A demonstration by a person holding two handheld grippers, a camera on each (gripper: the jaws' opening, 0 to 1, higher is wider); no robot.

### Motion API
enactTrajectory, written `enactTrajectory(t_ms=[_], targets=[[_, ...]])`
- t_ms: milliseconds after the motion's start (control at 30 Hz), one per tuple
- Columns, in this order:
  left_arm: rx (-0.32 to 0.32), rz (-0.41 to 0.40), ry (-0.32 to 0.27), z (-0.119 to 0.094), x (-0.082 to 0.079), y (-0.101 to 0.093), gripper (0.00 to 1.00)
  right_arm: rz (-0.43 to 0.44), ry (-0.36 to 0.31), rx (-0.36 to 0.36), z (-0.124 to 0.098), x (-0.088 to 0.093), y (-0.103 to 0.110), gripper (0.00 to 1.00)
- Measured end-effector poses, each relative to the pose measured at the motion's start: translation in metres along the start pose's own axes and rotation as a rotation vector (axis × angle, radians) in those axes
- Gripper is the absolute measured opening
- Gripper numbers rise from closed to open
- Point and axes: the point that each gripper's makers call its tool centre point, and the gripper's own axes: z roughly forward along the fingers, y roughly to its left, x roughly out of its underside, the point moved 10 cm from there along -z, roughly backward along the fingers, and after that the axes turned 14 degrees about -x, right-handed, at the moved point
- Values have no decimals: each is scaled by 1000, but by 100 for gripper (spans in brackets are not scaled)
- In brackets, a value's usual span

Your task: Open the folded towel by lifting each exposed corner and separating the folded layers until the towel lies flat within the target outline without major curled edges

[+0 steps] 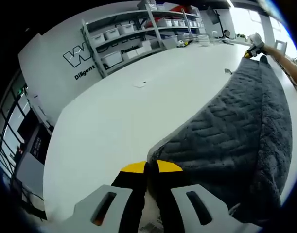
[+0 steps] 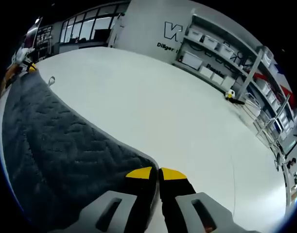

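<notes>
A dark grey quilted towel (image 1: 235, 141) hangs stretched between both grippers above the white table (image 1: 114, 121). My left gripper (image 1: 150, 167) is shut, its yellow tips pinching one towel corner. From there the cloth runs up and right to the right gripper (image 1: 255, 48), held by a person's arm (image 1: 287, 60). In the right gripper view my right gripper (image 2: 157, 173) is shut on the other corner of the towel (image 2: 56, 150). Here the top edge runs up and left to the left gripper (image 2: 23, 60). A small hanging loop (image 2: 51, 80) sticks out of that edge.
The white table (image 2: 177, 121) spreads wide beneath the towel. A small pale object (image 1: 140, 84) and a small yellow item (image 2: 229, 95) lie on it. Shelves with white bins (image 1: 124, 34) stand behind it against a wall with lettering (image 2: 173, 33), and windows (image 2: 90, 26) lie to the side.
</notes>
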Motion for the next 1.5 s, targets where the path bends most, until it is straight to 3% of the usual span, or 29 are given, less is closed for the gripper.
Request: enactTrajectory(t_ms=[900,1500], targets=[[-19,-21,33,30,-7,26,5,20,-16,-6,34,-30,-14,1],[-65,4,64,55,-22,36,5,14,-27,-9,52,-45,-25,1]])
